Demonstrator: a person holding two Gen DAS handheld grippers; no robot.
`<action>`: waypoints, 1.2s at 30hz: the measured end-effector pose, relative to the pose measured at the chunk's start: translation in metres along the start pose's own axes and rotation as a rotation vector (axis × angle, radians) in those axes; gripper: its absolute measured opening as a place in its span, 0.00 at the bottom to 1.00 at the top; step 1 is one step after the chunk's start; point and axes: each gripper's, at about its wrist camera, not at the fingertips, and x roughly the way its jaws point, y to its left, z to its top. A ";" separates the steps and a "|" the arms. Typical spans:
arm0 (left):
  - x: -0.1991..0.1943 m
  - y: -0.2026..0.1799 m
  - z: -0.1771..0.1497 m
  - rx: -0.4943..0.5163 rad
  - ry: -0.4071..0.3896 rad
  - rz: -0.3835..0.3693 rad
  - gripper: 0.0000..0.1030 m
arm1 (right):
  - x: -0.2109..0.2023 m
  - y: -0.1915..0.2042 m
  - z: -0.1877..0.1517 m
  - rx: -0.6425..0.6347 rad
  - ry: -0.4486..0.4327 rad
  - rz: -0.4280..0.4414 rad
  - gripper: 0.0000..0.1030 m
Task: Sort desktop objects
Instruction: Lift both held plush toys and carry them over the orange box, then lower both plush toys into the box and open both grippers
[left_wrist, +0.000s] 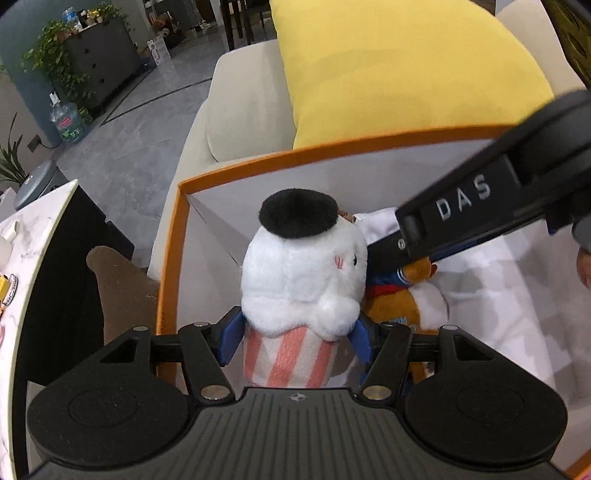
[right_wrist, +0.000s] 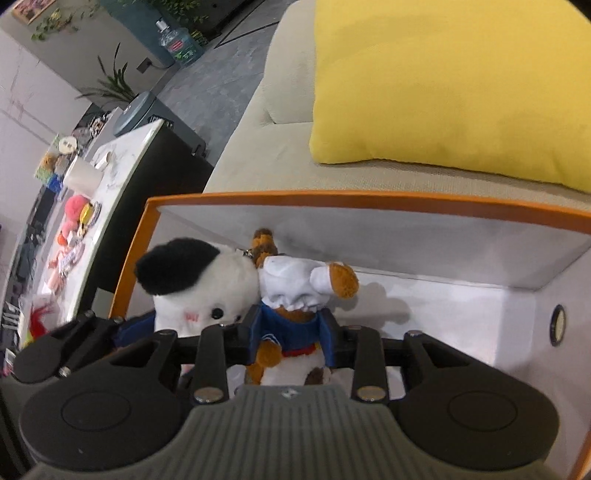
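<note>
My left gripper (left_wrist: 293, 341) is shut on a white plush (left_wrist: 303, 273) with a black cap and a pink-striped base, held inside an orange-rimmed white box (left_wrist: 173, 236). My right gripper (right_wrist: 290, 339) is shut on a brown plush (right_wrist: 291, 317) in a blue shirt and white hat, inside the same box (right_wrist: 369, 201). The two plushes touch side by side. The right gripper's body also crosses the left wrist view (left_wrist: 480, 206), over the brown plush (left_wrist: 391, 306). The white plush shows at left in the right wrist view (right_wrist: 199, 288).
The box sits on a beige sofa (right_wrist: 266, 110) with a yellow cushion (right_wrist: 461, 85) behind it. A marble-topped table (right_wrist: 110, 177) at the left holds a pink plush (right_wrist: 75, 206) and several small items. A brown cushion (left_wrist: 122, 288) lies between table and box.
</note>
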 end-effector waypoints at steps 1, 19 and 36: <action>-0.002 -0.002 -0.002 0.017 -0.007 0.005 0.69 | 0.003 -0.001 0.001 0.004 0.001 -0.004 0.36; -0.061 0.032 -0.014 -0.036 -0.124 -0.107 0.62 | -0.036 0.009 -0.031 -0.037 -0.005 0.015 0.49; -0.041 0.082 -0.032 -0.152 -0.013 -0.186 0.22 | 0.012 0.031 -0.030 -0.094 0.079 -0.021 0.46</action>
